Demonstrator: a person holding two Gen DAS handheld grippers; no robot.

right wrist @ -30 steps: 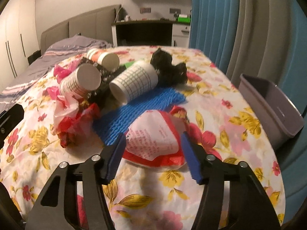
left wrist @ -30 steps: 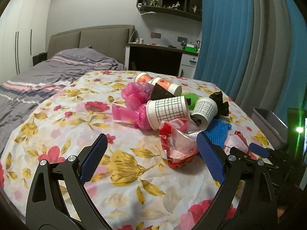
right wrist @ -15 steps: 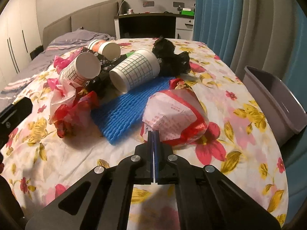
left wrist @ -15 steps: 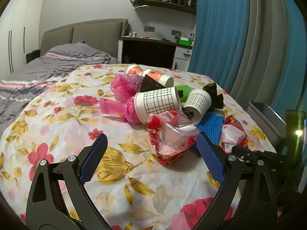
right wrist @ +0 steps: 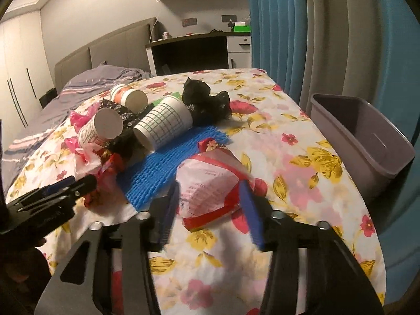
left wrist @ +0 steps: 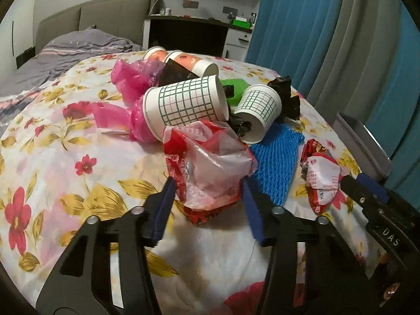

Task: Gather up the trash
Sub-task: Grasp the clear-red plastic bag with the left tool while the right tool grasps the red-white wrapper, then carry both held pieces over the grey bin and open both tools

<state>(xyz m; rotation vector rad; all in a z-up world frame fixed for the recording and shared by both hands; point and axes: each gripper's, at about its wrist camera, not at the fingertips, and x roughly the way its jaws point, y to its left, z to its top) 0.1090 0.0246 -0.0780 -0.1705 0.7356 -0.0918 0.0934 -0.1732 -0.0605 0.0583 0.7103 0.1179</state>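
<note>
Working over a flowered bedspread [left wrist: 78, 157] in a dim bedroom, with the heap of trash lying near its far edge.

Just closing the jaws of the left gripper [left wrist: 208, 204] around a crumpled red-and-clear plastic bag [left wrist: 210, 168], narrowed to its sides but not visibly pinching yet. Just opening the jaws of the right gripper [right wrist: 210, 207], now standing apart astride a red-and-white wrapper [right wrist: 207, 186], blurred, apparently not gripping it.

Risking a thin catch on the left: squeezing only a loose fold and letting the slippery film slide out on the lift. Risking pinching the bedspread along with either piece, given the soft cloth bunching beneath.

Also risking a knock-on: dragging the bag while a checked paper cup [left wrist: 183, 105] is leaning on its far edge, and sending the cup rolling. Possibly snagging the blue mesh sleeve [right wrist: 168, 162] just beside the wrapper.

Working close together, and so risking a clash between the two grippers on the way to the grey bin [right wrist: 367, 141] beside the bed.
</note>
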